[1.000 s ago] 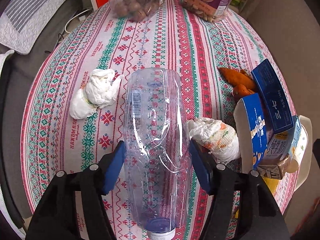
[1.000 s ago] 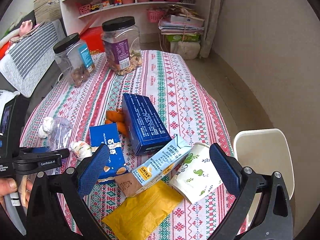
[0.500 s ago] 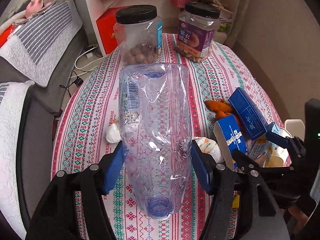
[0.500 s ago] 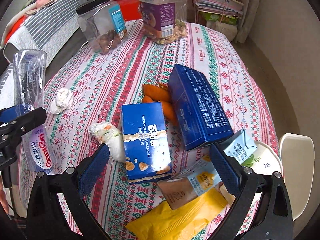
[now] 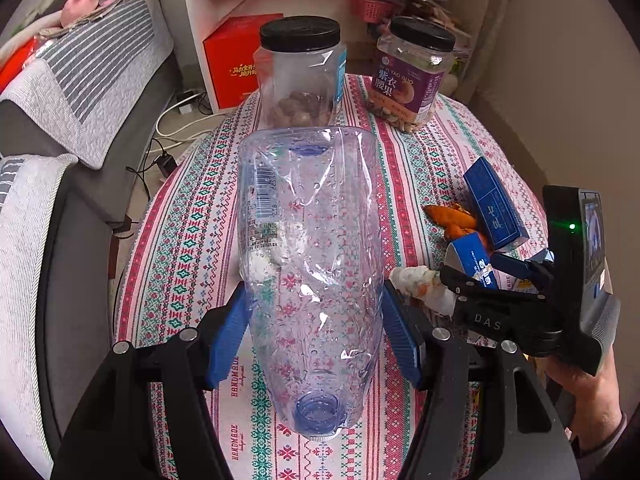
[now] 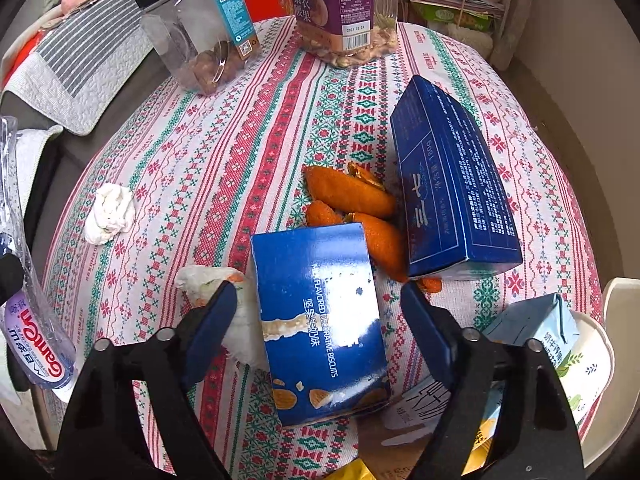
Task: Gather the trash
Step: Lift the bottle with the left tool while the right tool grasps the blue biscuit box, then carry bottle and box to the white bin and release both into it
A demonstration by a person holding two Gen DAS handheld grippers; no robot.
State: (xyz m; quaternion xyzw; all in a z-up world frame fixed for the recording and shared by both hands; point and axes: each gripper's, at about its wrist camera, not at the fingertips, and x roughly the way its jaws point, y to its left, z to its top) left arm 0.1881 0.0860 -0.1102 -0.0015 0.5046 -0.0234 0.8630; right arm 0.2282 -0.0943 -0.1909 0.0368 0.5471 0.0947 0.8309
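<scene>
My left gripper [image 5: 314, 328] is shut on an empty clear plastic bottle [image 5: 308, 240] and holds it above the table, neck toward the camera. The bottle also shows at the left edge of the right wrist view [image 6: 28, 300]. My right gripper [image 6: 316, 316] is open, its fingers on either side of a blue biscuit box [image 6: 320, 320] lying on the tablecloth. A crumpled stained tissue [image 6: 216, 284] lies by its left finger. Another white tissue [image 6: 110, 212], orange peels [image 6: 352, 196] and a dark blue box [image 6: 448, 184] lie nearby.
Two black-lidded jars [image 5: 300, 76] [image 5: 412, 76] stand at the table's far edge. A milk carton [image 6: 536, 328], a paper cup [image 6: 588, 364] and a yellow packet [image 6: 352, 474] sit at the near right. A sofa [image 5: 60, 92] is on the left.
My left gripper has lifted the bottle higher and back from the table. My right gripper has moved forward and down over the blue biscuit box.
</scene>
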